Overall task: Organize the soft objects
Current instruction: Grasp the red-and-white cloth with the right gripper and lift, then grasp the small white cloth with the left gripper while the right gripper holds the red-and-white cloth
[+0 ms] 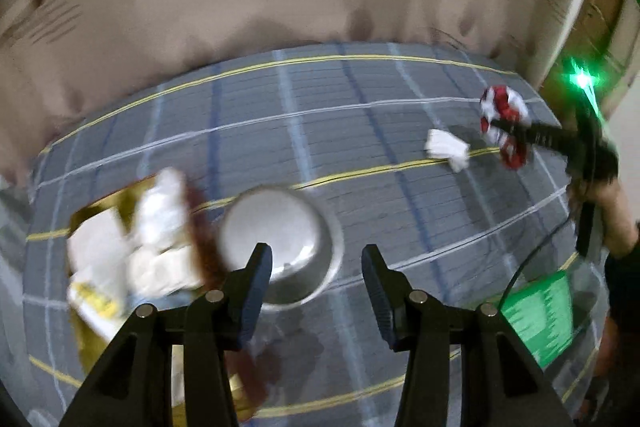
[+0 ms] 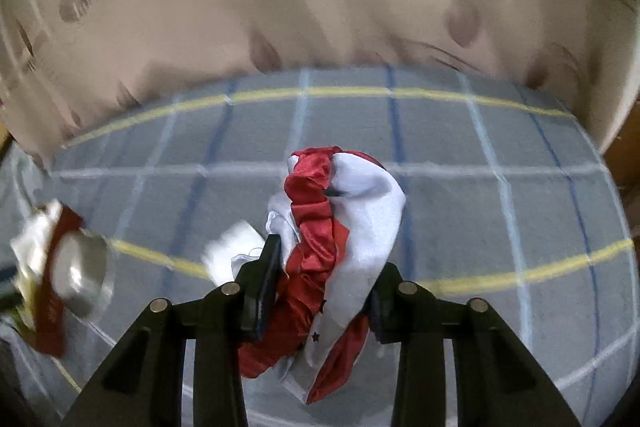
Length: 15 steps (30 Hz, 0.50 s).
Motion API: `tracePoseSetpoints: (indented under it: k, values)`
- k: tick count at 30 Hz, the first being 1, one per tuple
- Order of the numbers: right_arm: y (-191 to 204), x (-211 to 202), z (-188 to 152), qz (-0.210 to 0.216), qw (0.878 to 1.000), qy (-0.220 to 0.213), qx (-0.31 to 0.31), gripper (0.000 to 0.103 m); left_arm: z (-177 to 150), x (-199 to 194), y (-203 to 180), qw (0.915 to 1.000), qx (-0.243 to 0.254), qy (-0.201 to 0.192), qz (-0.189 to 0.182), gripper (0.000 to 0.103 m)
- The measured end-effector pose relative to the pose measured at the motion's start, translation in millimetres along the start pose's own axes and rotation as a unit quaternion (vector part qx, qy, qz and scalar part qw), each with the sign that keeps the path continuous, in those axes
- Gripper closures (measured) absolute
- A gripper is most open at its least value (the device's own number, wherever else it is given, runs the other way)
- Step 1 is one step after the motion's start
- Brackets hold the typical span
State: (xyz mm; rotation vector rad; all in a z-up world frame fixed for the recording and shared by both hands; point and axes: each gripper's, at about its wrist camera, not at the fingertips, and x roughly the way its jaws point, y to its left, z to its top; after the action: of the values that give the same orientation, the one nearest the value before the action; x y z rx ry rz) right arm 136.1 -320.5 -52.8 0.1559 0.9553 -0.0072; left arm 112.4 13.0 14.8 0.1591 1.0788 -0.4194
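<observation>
Scrunchie [image 2: 316, 239] (red and white): pinched in the right tool [image 2: 320, 291], lifted above the checked cloth [image 2: 480, 211], well right of the bowl [image 1: 280, 247]. Left tool [image 1: 316, 287]: spread, nothing held, over the bowl. Step judged: carrying. Next: a place beside the bowl is called for.

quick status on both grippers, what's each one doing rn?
Left gripper: open, nothing between its fingers, above the metal bowl.
Right gripper: closed on the red and white scrunchie, lifted off the checked cloth.
</observation>
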Motion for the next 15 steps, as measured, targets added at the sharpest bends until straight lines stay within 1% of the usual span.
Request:
tracePoseSetpoints:
  k: [2, 4, 7, 11, 15]
  values:
    - [-13, 0, -19, -0.024, 1.000, 0.004, 0.000, 0.069, 9, 11, -15, 0.9999, 0.003, 0.007, -0.014, 0.055]
    - [-28, -4, -39, -0.036, 0.999, 0.002, 0.010, 0.069, 19, 24, -31, 0.9994, 0.007, 0.016, -0.028, 0.055]
    - [-45, -10, -59, -0.053, 0.998, -0.006, 0.022, 0.069, 34, 45, -56, 0.9983, 0.019, 0.029, -0.047, 0.055]
    - [-61, -11, -77, -0.058, 0.998, -0.012, 0.030, 0.069, 54, 74, -87, 0.9959, 0.041, 0.041, -0.070, 0.055]
    - [-63, -8, -83, -0.053, 0.998, -0.025, 0.038, 0.068, 71, 99, -111, 0.9934, 0.057, 0.054, -0.084, 0.055]
